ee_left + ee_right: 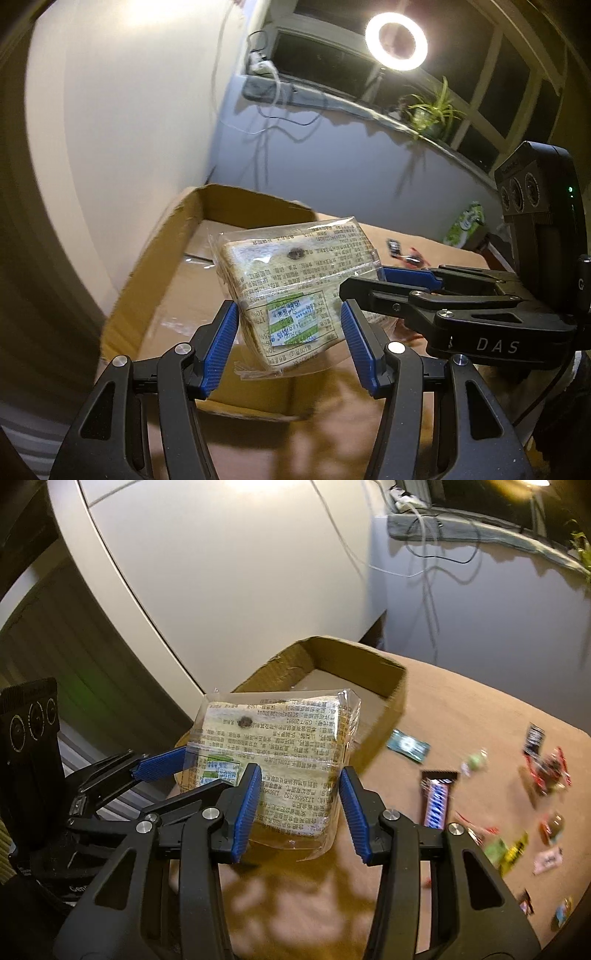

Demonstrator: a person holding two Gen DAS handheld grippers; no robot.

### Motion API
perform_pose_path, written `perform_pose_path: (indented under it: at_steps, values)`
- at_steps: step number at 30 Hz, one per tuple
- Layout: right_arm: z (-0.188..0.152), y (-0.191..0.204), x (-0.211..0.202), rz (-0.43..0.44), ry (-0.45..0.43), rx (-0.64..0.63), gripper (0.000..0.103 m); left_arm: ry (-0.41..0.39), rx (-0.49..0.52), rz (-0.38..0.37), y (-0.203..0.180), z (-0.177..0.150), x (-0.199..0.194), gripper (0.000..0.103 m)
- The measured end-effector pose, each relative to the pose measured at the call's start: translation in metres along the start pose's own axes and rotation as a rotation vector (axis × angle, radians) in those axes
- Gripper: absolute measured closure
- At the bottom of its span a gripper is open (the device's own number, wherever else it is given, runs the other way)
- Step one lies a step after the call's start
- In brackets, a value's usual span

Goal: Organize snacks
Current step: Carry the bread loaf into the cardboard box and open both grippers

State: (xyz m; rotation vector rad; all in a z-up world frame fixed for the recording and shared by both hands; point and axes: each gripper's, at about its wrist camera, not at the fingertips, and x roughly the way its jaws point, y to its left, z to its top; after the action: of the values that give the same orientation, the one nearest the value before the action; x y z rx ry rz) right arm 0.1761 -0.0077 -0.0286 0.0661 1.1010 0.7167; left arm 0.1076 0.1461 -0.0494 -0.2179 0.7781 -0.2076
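A clear-wrapped sandwich pack (291, 291) with printed text and a green label is held in the air between both grippers, above the near edge of an open cardboard box (166, 266). My left gripper (290, 332) is closed on the pack's lower end. My right gripper (301, 805) is closed on the same pack (280, 760) from the right side; its fingers (406, 291) show in the left wrist view. The box (369, 672) lies behind the pack.
Several small snack packets lie scattered on the brown table (480, 709), among them a blue-and-white candy bar (437, 799) and a teal packet (408, 746). A white wall (129, 129) stands behind the box. A ring light (397, 40) and a potted plant (432, 110) are by the window.
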Motion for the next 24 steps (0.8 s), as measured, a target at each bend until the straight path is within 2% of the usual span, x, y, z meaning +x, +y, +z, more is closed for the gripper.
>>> perform_pose_path:
  at_steps: [9,17,24]
  values:
    - [0.015,0.006,0.046,0.027,0.050,0.002,0.056,0.041,-0.037,0.022,0.032,0.000,0.015,0.048]
    - [0.021,0.020,0.065,0.025,0.067,-0.041,0.056,0.050,-0.056,0.059,0.049,-0.002,0.017,0.048]
    - [0.019,0.027,0.071,-0.002,0.076,-0.078,0.056,0.062,-0.043,0.097,0.047,-0.005,0.019,0.048]
